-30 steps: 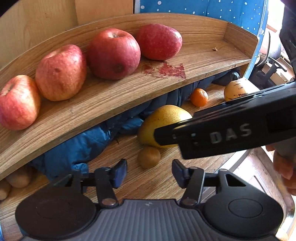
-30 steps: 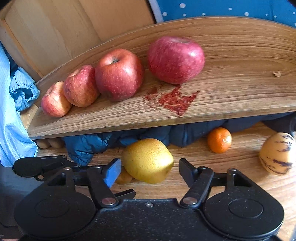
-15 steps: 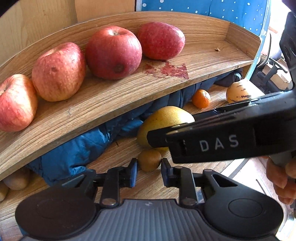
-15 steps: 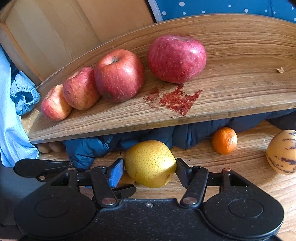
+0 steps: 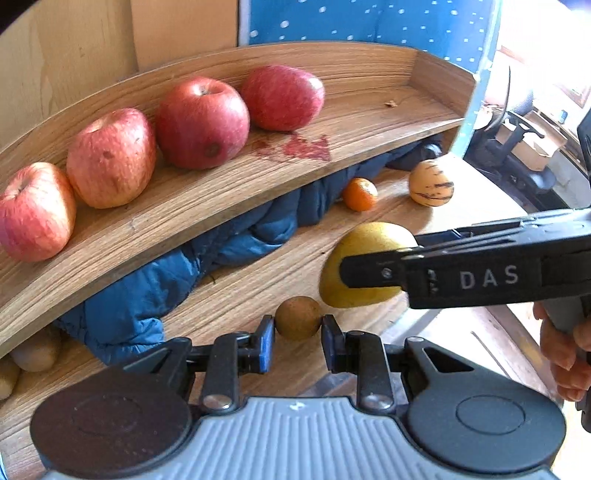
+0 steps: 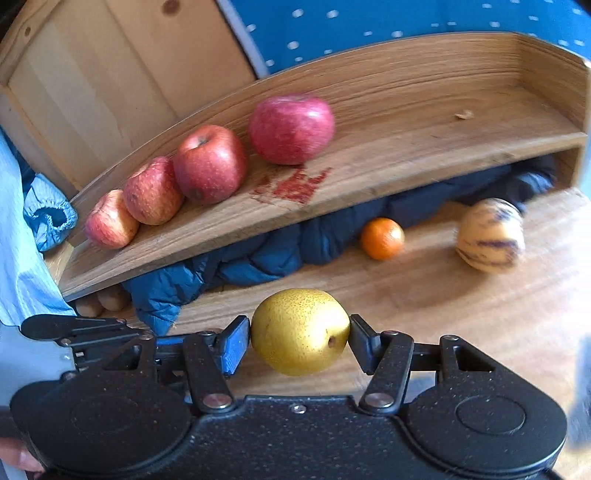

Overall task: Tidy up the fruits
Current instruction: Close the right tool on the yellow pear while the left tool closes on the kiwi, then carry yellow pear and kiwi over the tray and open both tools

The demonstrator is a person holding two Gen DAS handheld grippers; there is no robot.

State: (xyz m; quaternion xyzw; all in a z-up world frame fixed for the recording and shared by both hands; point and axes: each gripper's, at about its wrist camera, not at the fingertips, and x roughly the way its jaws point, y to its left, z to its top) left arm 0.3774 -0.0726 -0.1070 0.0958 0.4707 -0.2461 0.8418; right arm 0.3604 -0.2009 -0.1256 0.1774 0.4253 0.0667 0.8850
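Between the right claw's (image 6: pixel 299 332) fingers sits the yellow pear (image 6: pixel 300 330), pinched tight; the left claw (image 5: pixel 297 328) nips a small brown fruit (image 5: pixel 297 317), its underside hidden behind the fingers.

Ahead of my fingers I see a crumpled blue jacket (image 5: pixel 155 295); a polka-dot blue cloth (image 6: pixel 406 22) hangs far beyond.
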